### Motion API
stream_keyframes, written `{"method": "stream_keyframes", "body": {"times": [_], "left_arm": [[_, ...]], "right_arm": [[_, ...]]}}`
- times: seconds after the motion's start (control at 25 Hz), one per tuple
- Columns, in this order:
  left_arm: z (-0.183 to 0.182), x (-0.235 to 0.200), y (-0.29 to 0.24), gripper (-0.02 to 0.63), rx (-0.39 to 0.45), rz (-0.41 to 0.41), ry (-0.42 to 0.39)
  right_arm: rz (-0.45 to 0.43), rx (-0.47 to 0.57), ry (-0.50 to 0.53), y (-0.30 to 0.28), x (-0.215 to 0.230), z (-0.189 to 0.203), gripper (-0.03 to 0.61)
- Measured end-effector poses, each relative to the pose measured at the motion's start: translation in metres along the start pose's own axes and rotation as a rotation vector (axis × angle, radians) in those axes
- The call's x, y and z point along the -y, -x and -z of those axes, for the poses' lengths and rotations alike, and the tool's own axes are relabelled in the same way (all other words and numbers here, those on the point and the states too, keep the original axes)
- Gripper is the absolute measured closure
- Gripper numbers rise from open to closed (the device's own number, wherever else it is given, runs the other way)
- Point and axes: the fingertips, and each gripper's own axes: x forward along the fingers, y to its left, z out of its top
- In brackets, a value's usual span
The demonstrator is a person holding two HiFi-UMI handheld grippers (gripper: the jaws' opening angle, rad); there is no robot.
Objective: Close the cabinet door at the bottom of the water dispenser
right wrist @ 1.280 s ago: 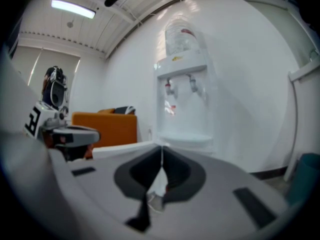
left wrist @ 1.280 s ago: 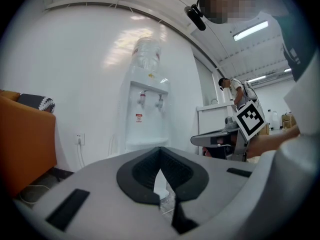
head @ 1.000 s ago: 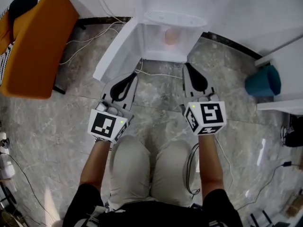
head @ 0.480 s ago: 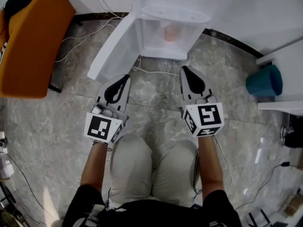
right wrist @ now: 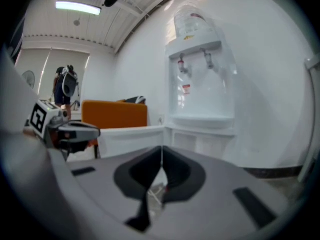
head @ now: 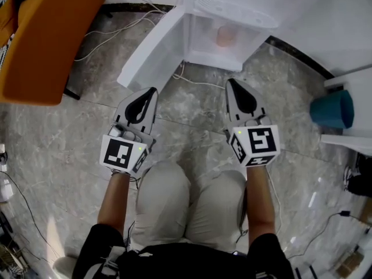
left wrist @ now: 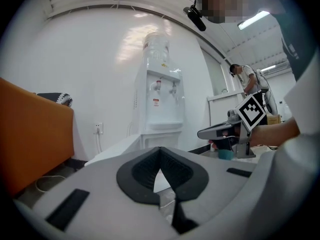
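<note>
Close behind both claws: the person's knees in pale trousers, low over the stone floor (head: 70,138), forearms reaching forward.
Left claw (head: 152,90): jaws pressed together with nothing between them; the tip points toward the door's free edge, near it but not touching.
Right claw (head: 232,82): jaws also closed and empty; it points toward the right side of the open cabinet and stops short of it.
Just ahead of both tips: a white cable (head: 200,85) trails across the floor.
Cabinet door (head: 156,56): ahead and slightly left of the left claw, swung wide out to the left and joined to the cabinet at its far end.
Cabinet (head: 224,39): ahead, between the two claws, standing open; a pale pinkish thing sits inside, and I cannot tell what it is.
Water dispenser (head: 232,13): beyond both claws, against the white wall.
Done: only the approach, as far as can be judged; the door is fully open and untouched.
Left: probably to bring the left claw against the door's outer face, push it round to the right, and press it flush.
</note>
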Motion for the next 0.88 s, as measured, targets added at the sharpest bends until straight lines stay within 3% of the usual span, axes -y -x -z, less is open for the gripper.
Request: {"method": "stream_keyframes", "body": {"times": [0.28,0.36,0.88], "left_arm": [[0.009,-0.033,0.029,0.606,0.009,-0.116,0.047],[0.013,-0.040,0.034,0.531,0.008,-0.135,0.070],[0.016,-0.075,0.039,0.427,0.004,-0.239,0.035]], "right_arm": [[-0.043,-0.011,0.008,-0.016,-0.019,0.005,0.543],[-0.049,-0.017,0.010,-0.018,-0.020,0.007,0.543],[-0.066,-0.031,0.014,-0.018,-0.028,0.012,0.543]]}}
